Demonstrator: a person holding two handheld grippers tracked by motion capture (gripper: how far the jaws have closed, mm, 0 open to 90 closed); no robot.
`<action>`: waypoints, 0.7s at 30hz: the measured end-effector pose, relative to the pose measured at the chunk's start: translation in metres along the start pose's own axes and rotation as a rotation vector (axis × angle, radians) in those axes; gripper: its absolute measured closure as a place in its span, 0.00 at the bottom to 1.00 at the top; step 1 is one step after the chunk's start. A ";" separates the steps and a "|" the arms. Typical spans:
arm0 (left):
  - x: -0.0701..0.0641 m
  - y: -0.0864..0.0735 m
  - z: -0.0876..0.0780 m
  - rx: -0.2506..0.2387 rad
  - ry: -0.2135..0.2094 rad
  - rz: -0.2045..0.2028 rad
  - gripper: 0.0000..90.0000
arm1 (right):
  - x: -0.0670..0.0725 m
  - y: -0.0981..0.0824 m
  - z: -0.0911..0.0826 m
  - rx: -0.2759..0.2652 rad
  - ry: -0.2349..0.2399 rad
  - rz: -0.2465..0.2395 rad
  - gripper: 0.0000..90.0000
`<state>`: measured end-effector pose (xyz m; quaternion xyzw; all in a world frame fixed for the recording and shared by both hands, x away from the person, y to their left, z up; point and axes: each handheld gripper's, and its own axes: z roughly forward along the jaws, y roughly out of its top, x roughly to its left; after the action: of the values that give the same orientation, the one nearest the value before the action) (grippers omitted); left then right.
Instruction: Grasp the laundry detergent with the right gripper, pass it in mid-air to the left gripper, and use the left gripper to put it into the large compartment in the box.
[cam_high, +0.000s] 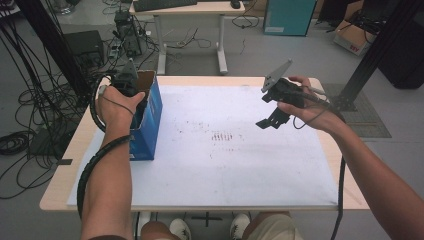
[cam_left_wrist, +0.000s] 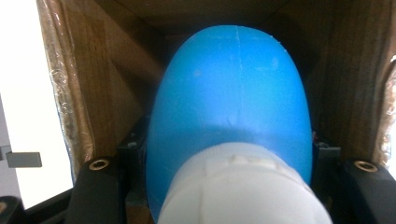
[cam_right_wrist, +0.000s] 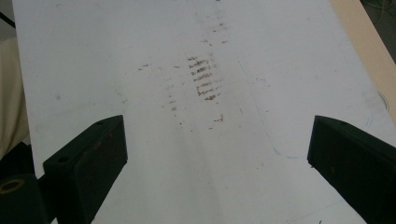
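A blue and white bulb-shaped object (cam_left_wrist: 233, 121) is gripped between the fingers of the left gripper (cam_left_wrist: 232, 172), one finger pressed to each side of it. Brown cardboard walls enclose it closely on both sides and beyond, since the object is held down inside a blue box (cam_high: 148, 116) with its top open. This box stands at the left side of the worktop (cam_high: 65, 170), on the left edge of a white sheet (cam_high: 250, 170). The left hand (cam_high: 117, 102) is held above the box opening, with a cable looped round the forearm.

The fingers of the right gripper (cam_right_wrist: 215, 163) are spread wide apart, with nothing between them. Below them lies the white sheet, marked with brownish smudges (cam_right_wrist: 205, 77). The right hand (cam_high: 305, 102) is raised over the far right part of the worktop, its gripper (cam_high: 272, 120) tilted down and leftward.
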<state>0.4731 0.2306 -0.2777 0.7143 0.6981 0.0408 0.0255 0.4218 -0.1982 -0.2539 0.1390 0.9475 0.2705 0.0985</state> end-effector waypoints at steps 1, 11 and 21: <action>0.000 0.000 0.000 0.000 0.000 0.000 0.41 | 0.000 0.000 0.000 0.001 0.001 -0.004 0.05; 0.001 0.000 0.000 -0.001 -0.002 -0.001 0.41 | 0.000 0.001 0.000 0.003 0.002 -0.007 0.05; 0.001 0.000 0.001 -0.006 -0.004 -0.003 0.41 | 0.000 0.002 -0.001 0.000 -0.003 -0.002 0.05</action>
<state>0.4730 0.2320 -0.2788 0.7134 0.6989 0.0412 0.0291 0.4219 -0.1970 -0.2524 0.1386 0.9475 0.2700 0.1003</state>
